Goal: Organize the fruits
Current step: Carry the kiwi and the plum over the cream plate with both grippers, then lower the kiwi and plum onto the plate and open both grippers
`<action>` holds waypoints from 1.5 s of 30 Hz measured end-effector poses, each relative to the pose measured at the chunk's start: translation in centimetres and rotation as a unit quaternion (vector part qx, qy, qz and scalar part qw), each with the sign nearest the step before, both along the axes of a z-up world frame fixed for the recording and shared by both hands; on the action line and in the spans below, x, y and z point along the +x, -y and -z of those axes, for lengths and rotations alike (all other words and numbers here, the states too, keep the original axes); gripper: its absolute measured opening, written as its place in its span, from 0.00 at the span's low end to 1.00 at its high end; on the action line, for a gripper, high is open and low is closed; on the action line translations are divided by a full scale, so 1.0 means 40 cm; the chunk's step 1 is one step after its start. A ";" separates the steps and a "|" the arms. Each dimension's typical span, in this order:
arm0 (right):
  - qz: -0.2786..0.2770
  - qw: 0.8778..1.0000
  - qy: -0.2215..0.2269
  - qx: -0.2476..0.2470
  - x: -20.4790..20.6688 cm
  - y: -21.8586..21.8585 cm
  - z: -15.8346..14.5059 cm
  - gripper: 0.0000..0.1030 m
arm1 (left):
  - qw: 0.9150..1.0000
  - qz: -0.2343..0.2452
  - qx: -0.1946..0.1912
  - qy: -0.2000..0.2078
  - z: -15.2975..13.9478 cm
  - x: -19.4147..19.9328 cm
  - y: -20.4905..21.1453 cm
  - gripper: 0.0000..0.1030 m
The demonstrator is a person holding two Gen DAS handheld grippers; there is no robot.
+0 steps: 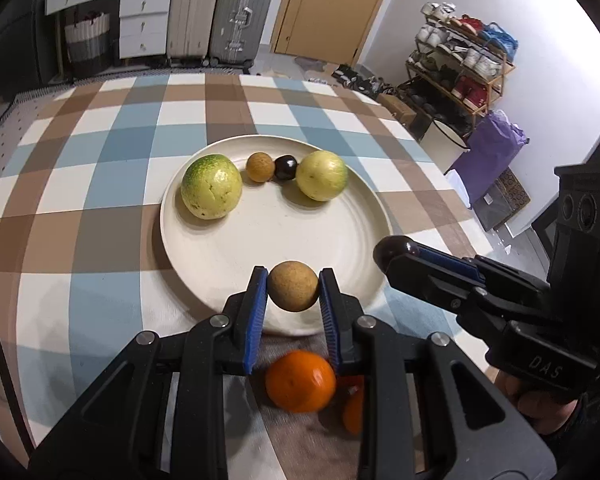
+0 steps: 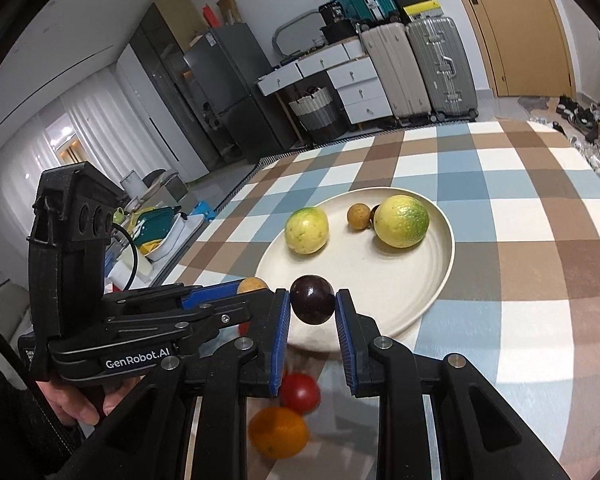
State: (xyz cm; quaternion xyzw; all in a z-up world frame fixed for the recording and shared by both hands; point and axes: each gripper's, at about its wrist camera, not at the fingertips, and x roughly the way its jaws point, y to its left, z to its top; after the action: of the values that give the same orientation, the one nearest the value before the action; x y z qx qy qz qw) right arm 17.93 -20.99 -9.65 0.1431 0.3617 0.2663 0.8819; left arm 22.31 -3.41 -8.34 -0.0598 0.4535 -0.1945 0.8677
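Left gripper (image 1: 293, 286) clamps small tan rough-skinned round fruit (image 1: 293, 285) at fingertips; right gripper (image 2: 313, 300) clamps dark purple glossy plum-like fruit (image 2: 312, 299). Both carried above near rim of cream round ceramic plate (image 1: 268, 240), likely for sorting beside matching small fruits ahead. Orange tangerine (image 1: 300, 380) on cloth beneath fingers.

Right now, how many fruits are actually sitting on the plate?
4, in a row along the far side of the plate: a yellow-green fruit, a small brown fruit, a small dark fruit, then a second yellow-green fruit. None looks hidden.
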 end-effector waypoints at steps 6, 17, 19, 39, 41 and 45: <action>0.005 1.000 -0.027 0.001 0.072 -0.001 0.026 0.22 | 1.000 -0.004 -0.005 -0.009 0.004 0.081 0.010 0.22; 0.014 0.998 -0.064 -0.016 0.166 -0.007 0.068 0.22 | 1.000 -0.003 -0.001 -0.021 0.017 0.199 0.047 0.22; 0.013 0.997 -0.069 -0.016 0.175 -0.007 0.077 0.22 | 1.000 -0.003 0.000 -0.026 0.026 0.215 0.052 0.22; 0.030 0.999 -0.023 -0.031 0.133 0.003 0.028 0.48 | 1.000 -0.004 0.008 -0.009 -0.013 0.176 0.045 0.23; 0.036 0.999 -0.023 -0.031 0.126 0.009 0.025 0.49 | 1.000 -0.008 0.013 -0.003 -0.019 0.159 0.039 0.23; 0.040 0.999 -0.018 -0.032 0.101 0.014 0.016 0.50 | 1.000 -0.010 0.012 0.004 -0.032 0.124 0.029 0.23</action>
State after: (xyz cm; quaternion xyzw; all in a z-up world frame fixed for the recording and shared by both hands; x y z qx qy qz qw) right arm 21.98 -21.55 -10.30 0.1337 0.3804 0.2166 0.8891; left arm 27.28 -4.57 -7.07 -0.0532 0.4521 -0.1803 0.8719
